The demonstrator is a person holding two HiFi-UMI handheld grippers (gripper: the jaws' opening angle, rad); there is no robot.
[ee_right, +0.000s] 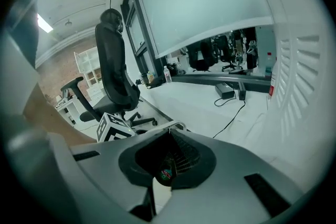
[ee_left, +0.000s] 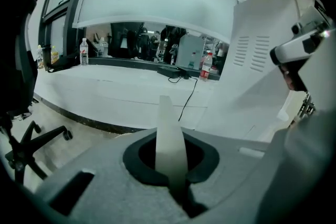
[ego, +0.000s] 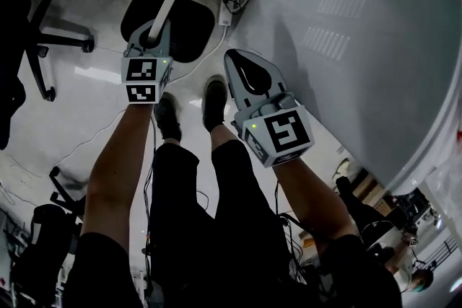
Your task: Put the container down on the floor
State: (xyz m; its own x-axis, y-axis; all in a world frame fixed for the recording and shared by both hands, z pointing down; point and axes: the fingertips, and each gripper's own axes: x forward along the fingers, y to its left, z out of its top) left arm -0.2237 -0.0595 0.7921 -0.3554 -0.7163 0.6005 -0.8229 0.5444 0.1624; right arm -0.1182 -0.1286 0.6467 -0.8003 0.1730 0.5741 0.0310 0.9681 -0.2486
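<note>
Head view, pale floor, office chair, dark container, white panel

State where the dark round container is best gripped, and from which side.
Grip the white handle, the narrow strip standing clear over the container. Come in from the person's side, jaws either side of it, as the left gripper, shut on it, shows.
</note>
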